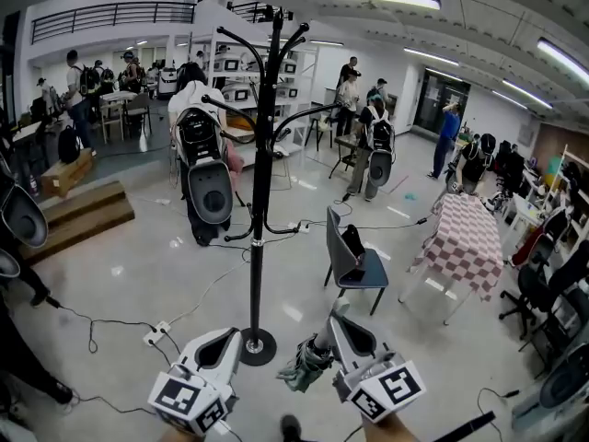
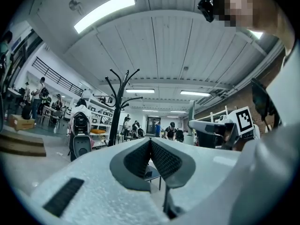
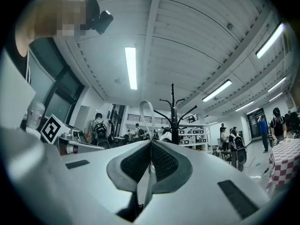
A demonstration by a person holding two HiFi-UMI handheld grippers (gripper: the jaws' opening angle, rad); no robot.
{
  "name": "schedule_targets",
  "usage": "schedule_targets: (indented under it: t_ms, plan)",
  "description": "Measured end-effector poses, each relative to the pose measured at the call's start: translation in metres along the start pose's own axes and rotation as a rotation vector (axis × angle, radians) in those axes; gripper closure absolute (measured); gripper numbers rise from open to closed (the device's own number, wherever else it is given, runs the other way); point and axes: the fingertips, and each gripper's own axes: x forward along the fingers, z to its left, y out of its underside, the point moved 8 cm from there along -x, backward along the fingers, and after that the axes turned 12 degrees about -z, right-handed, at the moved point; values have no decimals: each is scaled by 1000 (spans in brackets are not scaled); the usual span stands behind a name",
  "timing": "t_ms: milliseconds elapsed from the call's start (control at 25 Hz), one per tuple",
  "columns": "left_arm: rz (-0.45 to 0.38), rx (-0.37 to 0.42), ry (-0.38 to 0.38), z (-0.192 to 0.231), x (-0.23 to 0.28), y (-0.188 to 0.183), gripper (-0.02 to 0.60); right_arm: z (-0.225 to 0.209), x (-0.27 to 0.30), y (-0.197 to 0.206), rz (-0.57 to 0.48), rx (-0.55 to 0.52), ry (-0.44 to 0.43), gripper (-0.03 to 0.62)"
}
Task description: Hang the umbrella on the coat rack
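At the bottom of the head view you hold two grippers, both low and near the round foot of the coat rack (image 1: 261, 155). Your left gripper (image 1: 224, 341) has its fingers (image 2: 138, 158) pressed fully together, and nothing is between them. Your right gripper (image 1: 339, 320) also has its fingers (image 3: 164, 161) closed, but they are clamped on one thin pale strap (image 3: 146, 114). The strap rises as a loop above the fingertips and also passes down between the pads.

The umbrella (image 1: 302, 365) is one folded grey-green bundle. It hangs just beside the right gripper on its left side, above the floor and a little to the right of the rack's base, not touching the rack.

You have one coat rack, black, upright, with several curved hooks, all without load. Behind it stand one grey chair (image 1: 354, 261) and one table (image 1: 465, 238) with a checked cloth.
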Motion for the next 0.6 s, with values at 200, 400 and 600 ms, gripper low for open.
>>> schedule_targets:
  t_ms: [200,400,600]
  plan:
    - [5,-11,-30,3,34,3,572,-32,17,7,-9,21,-20,585]
    - [5,-7,-38,6,67,7,572,-61,34,10,-7,31,-38,585]
    - [18,3,-71,8,103,7,572,-94,49,20,-10,38,-56,585]
